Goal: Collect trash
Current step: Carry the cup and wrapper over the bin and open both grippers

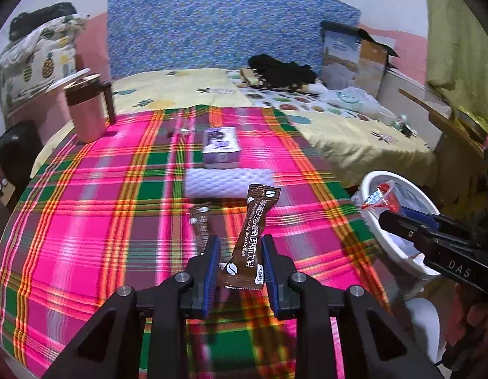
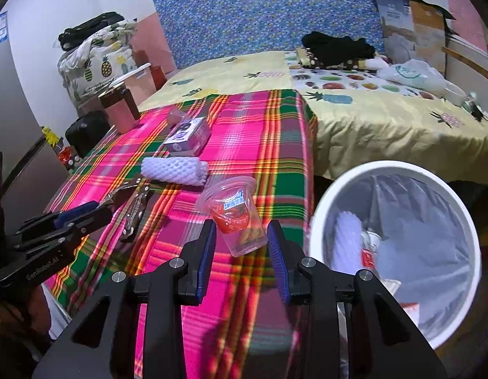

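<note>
A brown coffee sachet (image 1: 248, 237), white-lettered and slightly twisted, is held upright above the plaid desk (image 1: 86, 205) by the left gripper (image 1: 240, 262), jaws narrow. A clear, red-labelled plastic cup (image 2: 236, 218) is clamped by the right gripper (image 2: 242, 246), with the white bin (image 2: 399, 170) at three o'clock.

A bed covered in a pale yellow pineapple-print sheet (image 2: 370, 120) stands against a white wall, with a blue patterned upright panel (image 1: 231, 22) at its head; a bright pink-and-green plaid cloth (image 1: 101, 208) spreads over the near surface, and a folded pineapple-print bundle (image 1: 35, 63) sits left
</note>
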`<state>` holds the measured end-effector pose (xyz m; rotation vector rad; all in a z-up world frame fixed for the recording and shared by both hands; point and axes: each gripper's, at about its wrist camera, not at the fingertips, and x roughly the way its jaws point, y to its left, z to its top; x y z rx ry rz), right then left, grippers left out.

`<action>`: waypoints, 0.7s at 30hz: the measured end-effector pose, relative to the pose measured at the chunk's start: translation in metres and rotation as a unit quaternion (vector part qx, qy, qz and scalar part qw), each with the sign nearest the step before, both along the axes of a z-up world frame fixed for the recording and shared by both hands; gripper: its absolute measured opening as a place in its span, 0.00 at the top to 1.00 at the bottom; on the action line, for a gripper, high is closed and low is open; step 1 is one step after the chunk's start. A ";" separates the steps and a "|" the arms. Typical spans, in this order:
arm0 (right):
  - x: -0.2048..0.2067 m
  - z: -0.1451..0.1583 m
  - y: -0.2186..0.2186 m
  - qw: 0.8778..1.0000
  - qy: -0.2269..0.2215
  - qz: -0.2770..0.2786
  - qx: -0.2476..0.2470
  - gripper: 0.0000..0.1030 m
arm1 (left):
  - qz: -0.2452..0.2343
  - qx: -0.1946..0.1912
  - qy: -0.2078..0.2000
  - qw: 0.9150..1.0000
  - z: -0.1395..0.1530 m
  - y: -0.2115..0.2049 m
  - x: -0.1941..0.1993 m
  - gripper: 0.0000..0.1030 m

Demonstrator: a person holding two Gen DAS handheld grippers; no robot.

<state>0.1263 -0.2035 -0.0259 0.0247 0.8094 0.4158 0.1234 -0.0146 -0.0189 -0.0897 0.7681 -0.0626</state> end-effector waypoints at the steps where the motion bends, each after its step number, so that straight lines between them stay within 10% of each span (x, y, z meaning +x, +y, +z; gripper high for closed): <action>1: 0.000 0.000 -0.003 1.000 -0.001 -0.004 0.001 0.66 | -0.004 0.000 -0.001 1.000 0.001 -0.004 0.000 0.74; 21: -0.017 -0.003 -0.072 0.996 -0.001 -0.093 0.007 0.66 | -0.102 -0.007 0.007 0.995 -0.002 -0.087 0.024 0.74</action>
